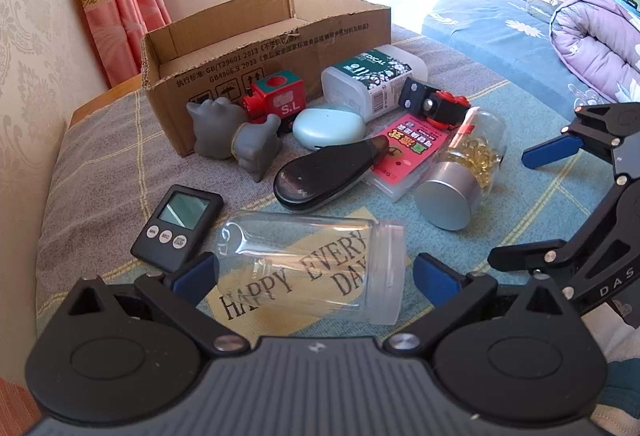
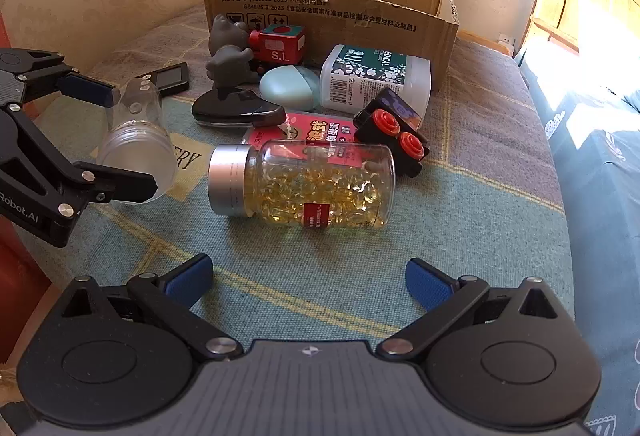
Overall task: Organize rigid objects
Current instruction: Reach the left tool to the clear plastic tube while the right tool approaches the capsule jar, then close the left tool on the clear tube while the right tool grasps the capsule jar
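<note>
A clear empty jar lies on its side on the checked blanket. My left gripper is open around it, its blue pads just off the jar's base and cap. In the right wrist view, the left gripper straddles the same jar. My right gripper is open and empty, just short of a capsule bottle with a silver cap. Behind lie a timer, grey toy, red train, blue oval case, black oval case, red packet and white medical tub.
An open cardboard box stands at the back against the wall and curtain. A black and red wheeled toy sits by the capsule bottle. A bed with a purple quilt is to the right. The blanket's left edge meets a patterned wall.
</note>
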### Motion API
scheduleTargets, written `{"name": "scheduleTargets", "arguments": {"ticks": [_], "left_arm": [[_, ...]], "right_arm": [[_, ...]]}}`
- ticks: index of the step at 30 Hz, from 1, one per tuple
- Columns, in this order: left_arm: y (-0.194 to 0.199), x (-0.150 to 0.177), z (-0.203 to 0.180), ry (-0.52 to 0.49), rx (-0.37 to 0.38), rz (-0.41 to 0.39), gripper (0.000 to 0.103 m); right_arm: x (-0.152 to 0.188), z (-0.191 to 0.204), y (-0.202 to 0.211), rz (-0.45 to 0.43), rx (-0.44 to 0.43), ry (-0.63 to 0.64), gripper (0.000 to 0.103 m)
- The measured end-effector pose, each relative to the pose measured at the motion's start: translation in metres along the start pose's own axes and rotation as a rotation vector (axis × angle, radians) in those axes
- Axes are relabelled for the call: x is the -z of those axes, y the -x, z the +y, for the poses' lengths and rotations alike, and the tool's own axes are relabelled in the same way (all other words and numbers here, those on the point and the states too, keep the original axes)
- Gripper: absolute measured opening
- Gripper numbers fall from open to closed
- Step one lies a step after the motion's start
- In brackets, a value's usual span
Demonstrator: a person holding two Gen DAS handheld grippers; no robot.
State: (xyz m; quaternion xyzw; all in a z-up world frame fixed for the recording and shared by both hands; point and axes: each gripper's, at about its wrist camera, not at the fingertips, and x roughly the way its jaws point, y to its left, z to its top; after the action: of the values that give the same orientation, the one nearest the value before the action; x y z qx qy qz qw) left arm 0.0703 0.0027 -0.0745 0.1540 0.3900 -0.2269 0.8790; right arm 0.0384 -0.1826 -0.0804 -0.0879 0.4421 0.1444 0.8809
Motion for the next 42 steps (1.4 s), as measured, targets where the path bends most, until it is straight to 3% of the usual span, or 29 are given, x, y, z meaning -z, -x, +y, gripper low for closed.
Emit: {"name": "scheduleTargets", "arguments": {"ticks": [5, 7, 9, 13, 18, 27, 42], "left_arm": [[-0.010, 0.001, 0.001, 0.005, -0.027, -0.010, 0.102], [-0.011, 0.001, 0.003, 0.018, -0.022, -0.024, 0.094], [-0.009, 0.001, 0.004, 0.025, -0.009, -0.035, 0.094], [-0.008, 0.000, 0.004, 0.041, -0.018, -0.034, 0.094], [-0.003, 0.005, 0.007, 0.093, -0.091, -0.034, 0.094], [0.003, 0.007, 0.008, 0.134, -0.077, -0.043, 0.095], [0.003, 0.006, 0.025, 0.212, -0.125, -0.040, 0.091]], "right_arm": [[0.002, 0.000, 0.001, -0.016, -0.004, 0.005, 0.103], [0.002, 0.000, 0.001, -0.020, -0.009, 0.009, 0.103], [0.002, 0.000, 0.001, -0.023, -0.011, 0.012, 0.103], [-0.002, 0.000, -0.002, -0.020, -0.008, 0.007, 0.103], [-0.009, 0.002, -0.006, -0.007, -0.001, -0.012, 0.103], [-0.028, 0.009, -0.007, -0.036, 0.000, -0.022, 0.103], [-0.047, 0.018, -0.019, -0.010, 0.055, -0.042, 0.103]]}}
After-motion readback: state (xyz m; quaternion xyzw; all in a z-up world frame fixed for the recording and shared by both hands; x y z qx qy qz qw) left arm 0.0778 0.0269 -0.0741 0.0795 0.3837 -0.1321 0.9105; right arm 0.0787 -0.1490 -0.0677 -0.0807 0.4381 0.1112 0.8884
